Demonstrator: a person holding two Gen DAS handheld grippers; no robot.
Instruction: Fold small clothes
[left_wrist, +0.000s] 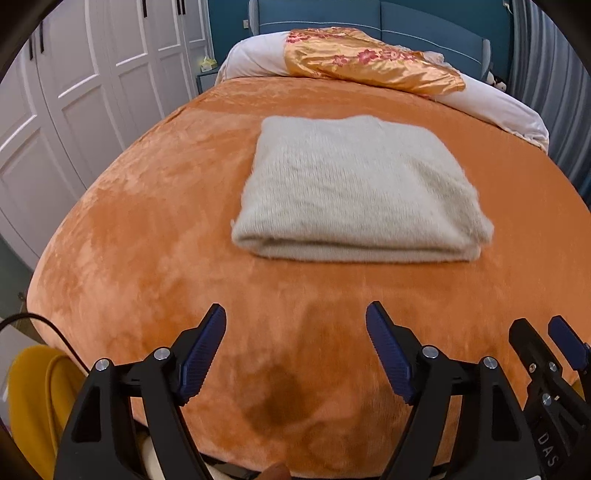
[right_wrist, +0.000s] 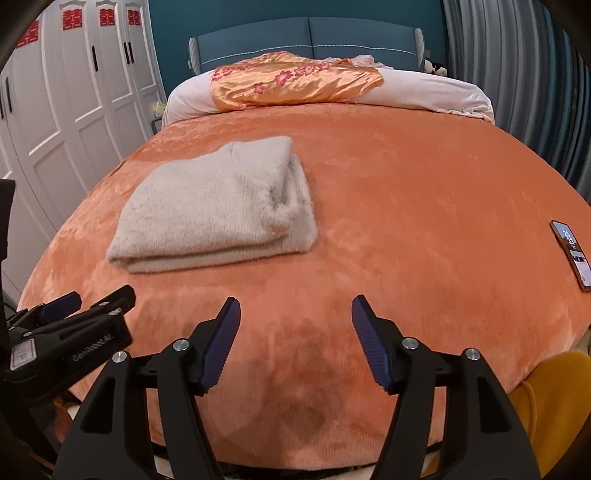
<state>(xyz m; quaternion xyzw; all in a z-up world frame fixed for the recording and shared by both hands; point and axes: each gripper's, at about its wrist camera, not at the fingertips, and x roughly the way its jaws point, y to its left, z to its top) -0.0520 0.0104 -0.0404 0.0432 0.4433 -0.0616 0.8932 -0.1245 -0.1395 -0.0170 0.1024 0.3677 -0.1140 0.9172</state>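
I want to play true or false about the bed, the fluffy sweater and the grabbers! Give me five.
1. The sweater lies folded on the orange blanket. True.
2. The left hand-held gripper is squeezing the sweater. False: it is open, with nothing between its fingers, and short of the sweater.
3. A phone lies on the blanket, over at the right side. True.
4. The right hand-held gripper is shut tight. False: it is open and holds nothing.
5. The shiny flowered cloth sits on top of the sweater. False: it lies far off at the head of the bed, on the white pillow.
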